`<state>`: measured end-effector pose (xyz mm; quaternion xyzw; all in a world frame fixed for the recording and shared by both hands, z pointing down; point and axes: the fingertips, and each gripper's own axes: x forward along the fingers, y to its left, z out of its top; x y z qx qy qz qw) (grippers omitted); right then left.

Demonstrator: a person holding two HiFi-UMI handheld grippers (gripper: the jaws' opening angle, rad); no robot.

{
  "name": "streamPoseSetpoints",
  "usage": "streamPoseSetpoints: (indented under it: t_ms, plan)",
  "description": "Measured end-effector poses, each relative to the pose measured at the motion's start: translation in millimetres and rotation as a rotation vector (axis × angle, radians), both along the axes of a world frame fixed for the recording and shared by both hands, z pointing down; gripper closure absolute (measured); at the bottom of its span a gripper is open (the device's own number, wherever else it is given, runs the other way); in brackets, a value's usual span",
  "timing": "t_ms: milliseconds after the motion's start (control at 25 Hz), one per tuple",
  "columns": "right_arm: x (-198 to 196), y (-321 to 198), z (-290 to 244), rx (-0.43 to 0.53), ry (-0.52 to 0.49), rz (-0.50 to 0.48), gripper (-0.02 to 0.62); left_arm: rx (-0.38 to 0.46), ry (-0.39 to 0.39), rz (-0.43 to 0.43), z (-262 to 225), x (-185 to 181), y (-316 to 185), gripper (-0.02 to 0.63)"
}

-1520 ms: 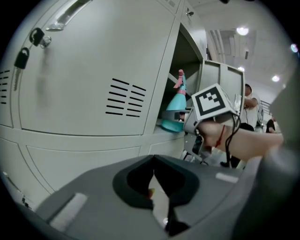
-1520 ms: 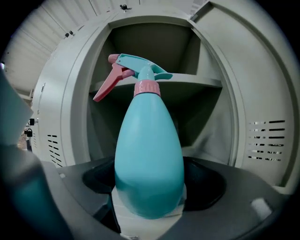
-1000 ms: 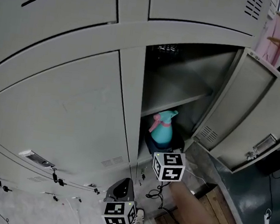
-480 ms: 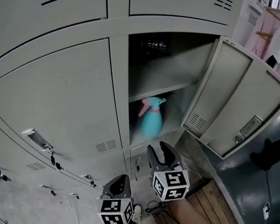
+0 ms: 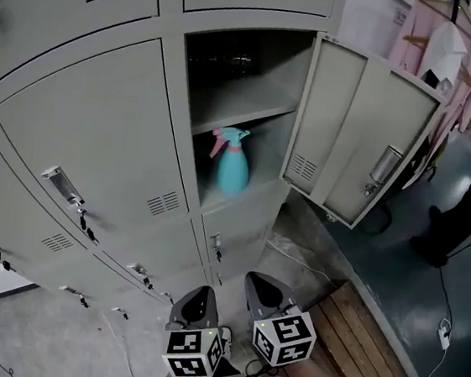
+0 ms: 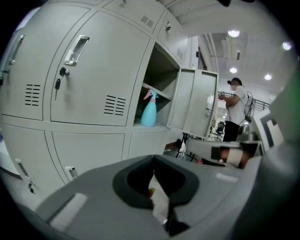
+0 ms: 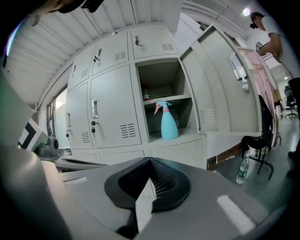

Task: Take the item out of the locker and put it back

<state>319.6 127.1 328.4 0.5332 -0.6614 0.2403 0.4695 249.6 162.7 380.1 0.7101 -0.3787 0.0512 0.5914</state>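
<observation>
One turquoise spray bottle [image 5: 232, 162] stands upright in the single open locker compartment [image 5: 280, 150], under its shelf [image 5: 246, 107], upper centre of my head view. Two grippers sit at bottom centre. My left gripper [image 5: 198, 300] has its jaws together and empty. My right gripper [image 5: 265, 286] has just been closing, with nothing between its jaws. One person [image 5: 469, 197] is cut off at the right edge, and the compartment's top is too dark to read.

Person [image 5: 470, 202] standing right; pink garments [image 5: 412, 34] hanging; wooden planks [image 5: 358, 333] on floor.
</observation>
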Motion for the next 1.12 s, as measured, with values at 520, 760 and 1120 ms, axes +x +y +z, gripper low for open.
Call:
streamPoseSetpoints:
  t_ms: [520,760,1120]
  plan:
    - [-6,51,-36,-0.019,-0.007,-0.012,0.597,0.008,-0.001,-0.02,-38,-2,41,0.598]
    - [-10,52,-42,0.003,-0.048,-0.008,0.597,0.014,-0.011,-0.029,-42,-5,43,0.598]
    - [-10,54,-41,-0.007,-0.041,-0.015,0.597,0.011,-0.014,-0.033,-42,-7,43,0.6]
